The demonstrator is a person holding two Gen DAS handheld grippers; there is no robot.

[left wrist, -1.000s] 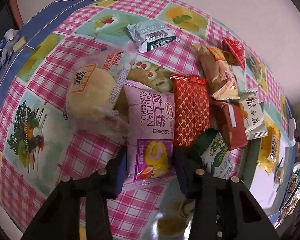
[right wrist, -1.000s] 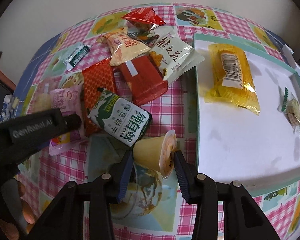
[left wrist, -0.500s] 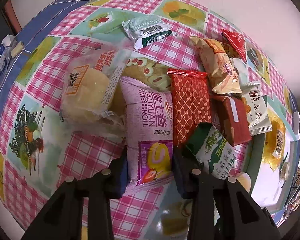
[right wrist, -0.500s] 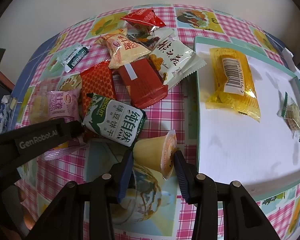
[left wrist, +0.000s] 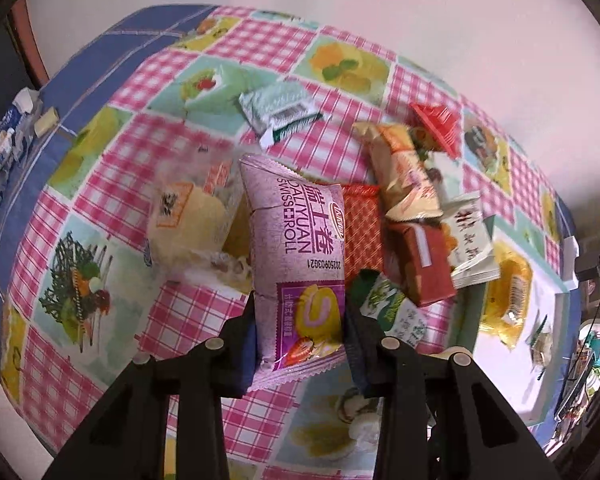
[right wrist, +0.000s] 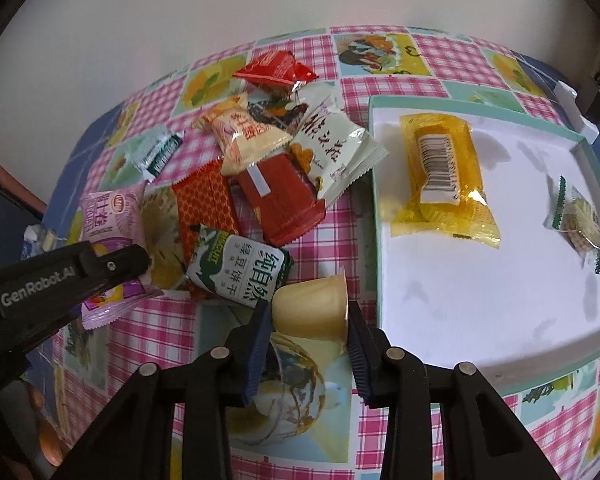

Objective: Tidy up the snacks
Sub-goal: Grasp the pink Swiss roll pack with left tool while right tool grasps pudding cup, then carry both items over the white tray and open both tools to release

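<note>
My left gripper (left wrist: 300,320) is shut on the lower end of a pink Swiss roll packet (left wrist: 296,232), which hangs lifted off the checked tablecloth. It shows again in the right wrist view as a black finger (right wrist: 116,264) on the same pink packet (right wrist: 112,216). My right gripper (right wrist: 309,320) has its jaws closing on a yellow jelly cup (right wrist: 308,300) lying on its side; both pads touch it. Just to the right is a white tray (right wrist: 480,320) holding a yellow packet (right wrist: 444,168) and a small wrapped cookie (right wrist: 578,224).
A pile of snack packets lies left of the tray: a green biscuit packet (right wrist: 240,272), red packets (right wrist: 284,200), a white one (right wrist: 332,152). A bun in a clear bag (left wrist: 188,216) and a mint-green packet (left wrist: 280,108) lie further out. The wall is behind the table.
My left gripper closed on the pink packet and rose with it, lifting it off the bun bag. My right jaws drew in against the jelly cup.
</note>
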